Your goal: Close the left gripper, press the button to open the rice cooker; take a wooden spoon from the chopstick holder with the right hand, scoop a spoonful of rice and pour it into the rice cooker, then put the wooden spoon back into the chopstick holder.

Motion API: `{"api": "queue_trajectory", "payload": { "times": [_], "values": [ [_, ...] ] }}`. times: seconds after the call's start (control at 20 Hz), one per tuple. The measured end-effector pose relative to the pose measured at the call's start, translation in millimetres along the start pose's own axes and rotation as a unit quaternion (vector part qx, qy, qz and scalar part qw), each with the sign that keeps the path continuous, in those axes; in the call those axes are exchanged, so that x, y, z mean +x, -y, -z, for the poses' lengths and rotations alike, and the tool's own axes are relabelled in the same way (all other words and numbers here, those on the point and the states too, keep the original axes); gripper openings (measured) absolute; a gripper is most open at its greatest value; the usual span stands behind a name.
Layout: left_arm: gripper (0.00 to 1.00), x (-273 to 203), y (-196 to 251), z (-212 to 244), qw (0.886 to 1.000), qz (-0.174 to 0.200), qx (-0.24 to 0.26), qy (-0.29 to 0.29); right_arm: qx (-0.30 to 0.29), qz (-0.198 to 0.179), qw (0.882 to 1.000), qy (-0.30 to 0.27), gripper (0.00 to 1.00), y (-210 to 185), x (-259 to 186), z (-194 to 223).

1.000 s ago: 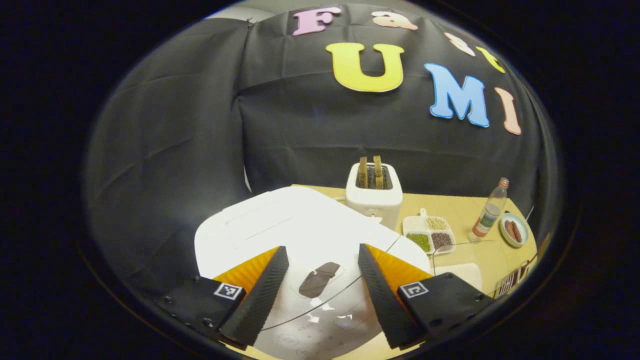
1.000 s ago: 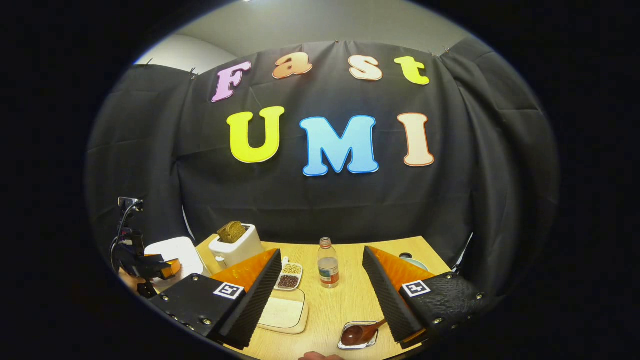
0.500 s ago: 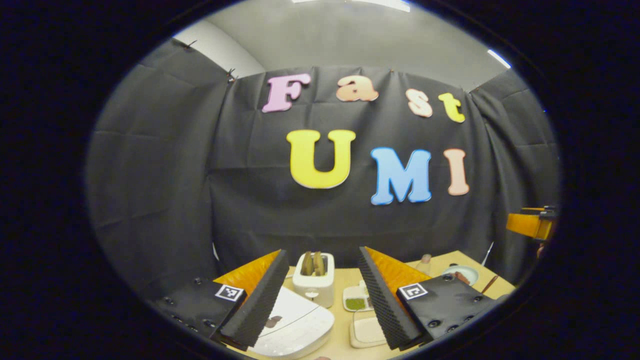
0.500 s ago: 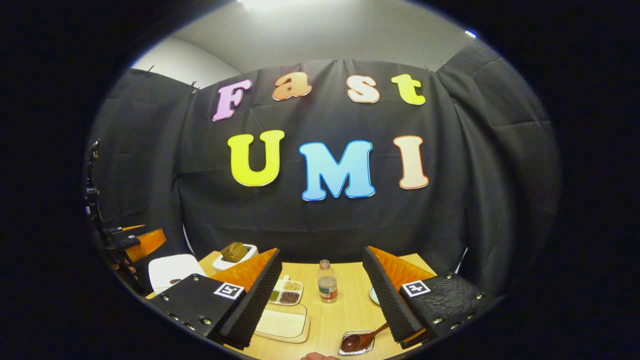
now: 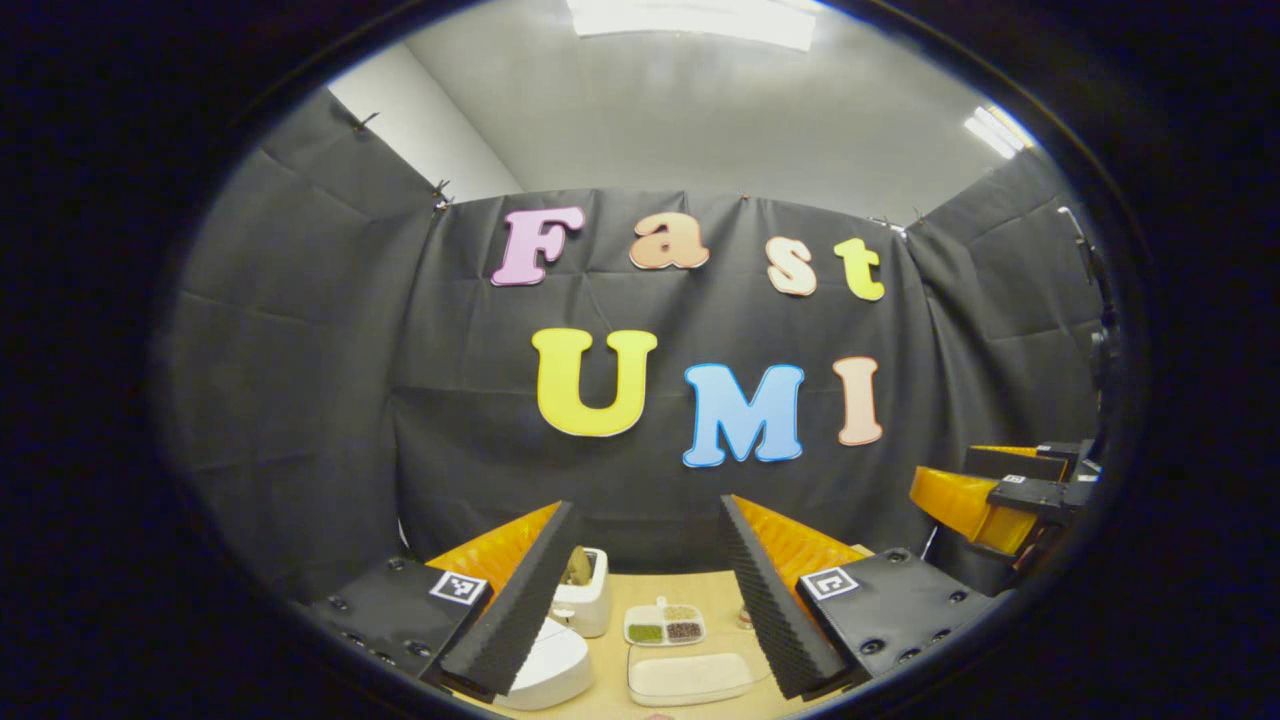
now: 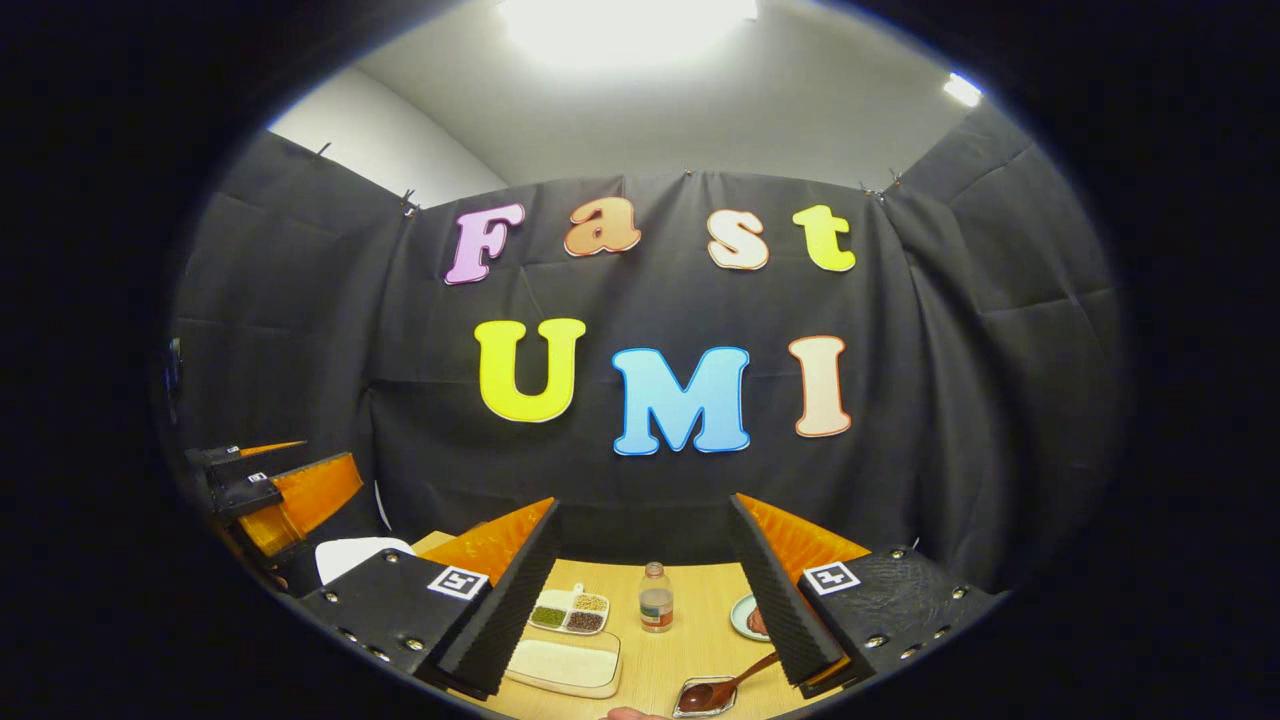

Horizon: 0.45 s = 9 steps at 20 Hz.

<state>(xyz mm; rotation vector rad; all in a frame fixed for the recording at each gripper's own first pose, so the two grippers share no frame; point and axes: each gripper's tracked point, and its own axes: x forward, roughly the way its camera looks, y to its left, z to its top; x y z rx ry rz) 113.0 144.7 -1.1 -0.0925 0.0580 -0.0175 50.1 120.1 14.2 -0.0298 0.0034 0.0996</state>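
Left gripper (image 5: 640,590): fingers spread, empty, above white rice cooker (image 5: 550,668), lid down. Right gripper (image 6: 645,590): fingers apart, empty. Its view adds wooden spoon (image 6: 722,688) in metal holder (image 6: 702,700). Sectioned dish (image 5: 664,626): beans. Tray (image 6: 562,664): rice.

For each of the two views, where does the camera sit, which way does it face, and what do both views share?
Left gripper view: rides on the left hand-held gripper, open, facing the black cloth wall over the white rice cooker; right hand-held gripper at right.
Right gripper view: rides on the right hand-held gripper, open, facing the same wall above the brown wooden spoon.
Shared: white three-compartment grain dish, wooden table.
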Motion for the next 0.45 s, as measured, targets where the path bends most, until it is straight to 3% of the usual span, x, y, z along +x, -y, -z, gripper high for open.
{"api": "queue_trajectory", "payload": {
  "times": [0.45],
  "values": [
    [1.00, -22, 43, -6, 1.000, -0.020, 0.018, 0.001, 0.031, -0.026, 0.999, -0.026, 0.99, 21, -11, 11]
  ]
}}
